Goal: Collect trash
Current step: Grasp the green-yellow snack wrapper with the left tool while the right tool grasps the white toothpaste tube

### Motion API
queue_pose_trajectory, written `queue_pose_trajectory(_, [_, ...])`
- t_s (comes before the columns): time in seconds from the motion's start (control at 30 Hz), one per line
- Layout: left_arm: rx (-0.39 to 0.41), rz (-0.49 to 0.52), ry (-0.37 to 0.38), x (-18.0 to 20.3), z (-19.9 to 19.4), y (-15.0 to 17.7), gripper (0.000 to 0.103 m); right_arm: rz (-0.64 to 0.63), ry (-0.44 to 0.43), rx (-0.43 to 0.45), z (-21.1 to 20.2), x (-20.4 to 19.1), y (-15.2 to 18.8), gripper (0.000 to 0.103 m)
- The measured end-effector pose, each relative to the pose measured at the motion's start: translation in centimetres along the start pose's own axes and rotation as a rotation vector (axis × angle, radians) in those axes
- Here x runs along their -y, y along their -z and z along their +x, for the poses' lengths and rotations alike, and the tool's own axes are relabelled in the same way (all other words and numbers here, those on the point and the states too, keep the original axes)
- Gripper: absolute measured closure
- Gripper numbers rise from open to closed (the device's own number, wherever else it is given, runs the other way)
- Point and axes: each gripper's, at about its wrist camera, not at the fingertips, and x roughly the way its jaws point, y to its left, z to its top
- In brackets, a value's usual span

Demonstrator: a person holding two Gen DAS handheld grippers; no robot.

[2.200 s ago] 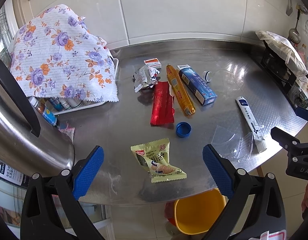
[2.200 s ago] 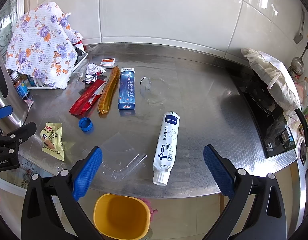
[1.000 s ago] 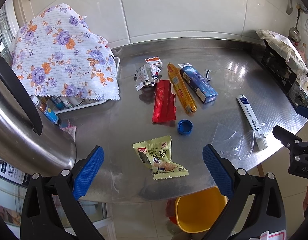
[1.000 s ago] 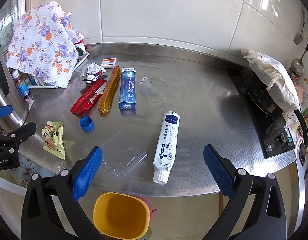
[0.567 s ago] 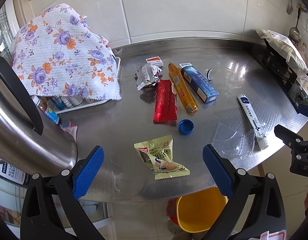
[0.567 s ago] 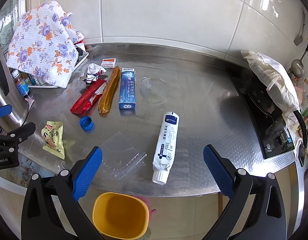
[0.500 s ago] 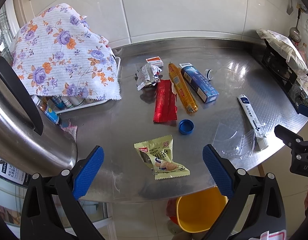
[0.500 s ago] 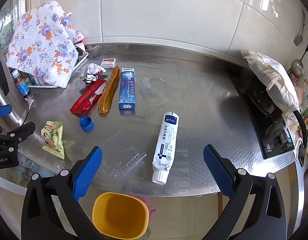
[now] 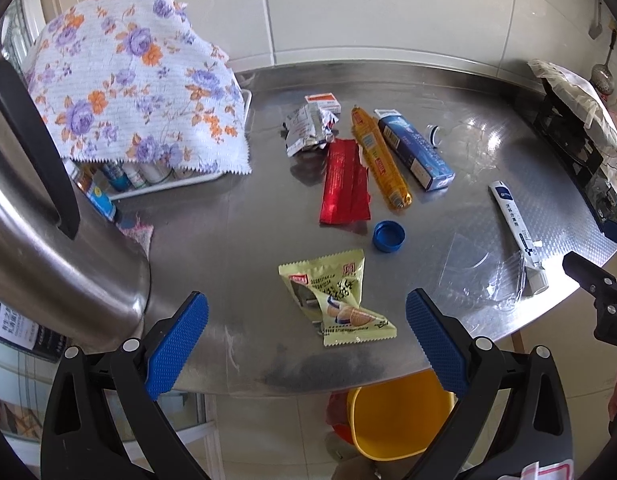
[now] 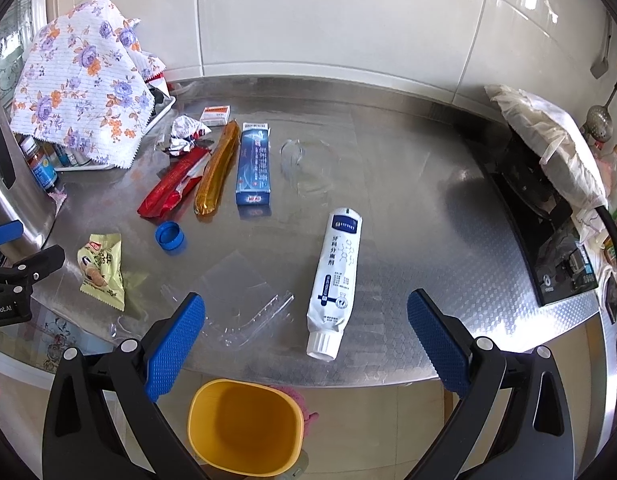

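Note:
Trash lies on a steel counter (image 9: 236,240). A green snack packet (image 9: 336,300) lies near the front edge, just ahead of my open, empty left gripper (image 9: 306,336). Behind it are a blue bottle cap (image 9: 388,236), a red wrapper (image 9: 344,182), an orange sausage stick (image 9: 380,158), a blue toothpaste box (image 9: 414,154) and crumpled foil (image 9: 308,128). A white toothpaste tube (image 10: 336,276) and clear plastic packaging (image 10: 244,304) lie ahead of my open, empty right gripper (image 10: 306,336). A yellow bin (image 10: 244,428) stands on the floor below the counter edge.
A floral cloth (image 9: 136,76) covers a rack of bottles at back left. A large steel kettle (image 9: 48,240) stands at the left. A stove (image 10: 548,216) with a white cloth is at the right. A clear plastic cup piece (image 10: 304,164) and a small box (image 10: 216,115) lie further back.
Both grippers have drifted only slightly; the views shift a little. Nothing on the counter has moved and both grippers stay open.

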Motion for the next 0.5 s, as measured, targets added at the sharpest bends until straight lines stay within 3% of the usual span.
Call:
queue_pose_trajectory(0.4, [-0.111, -0.052, 0.04, -0.2, 4.6, 1.6, 0.005, 0.046, -0.006, -0.041, 2.2, 1.6, 1.2, 0.003])
queue_pose_trajectory(0.5, [-0.128, -0.057, 0.043, 0.0, 5.9, 1.6, 0.011, 0.06, -0.002, -0.044, 2.6, 2.2, 1.2, 0.003])
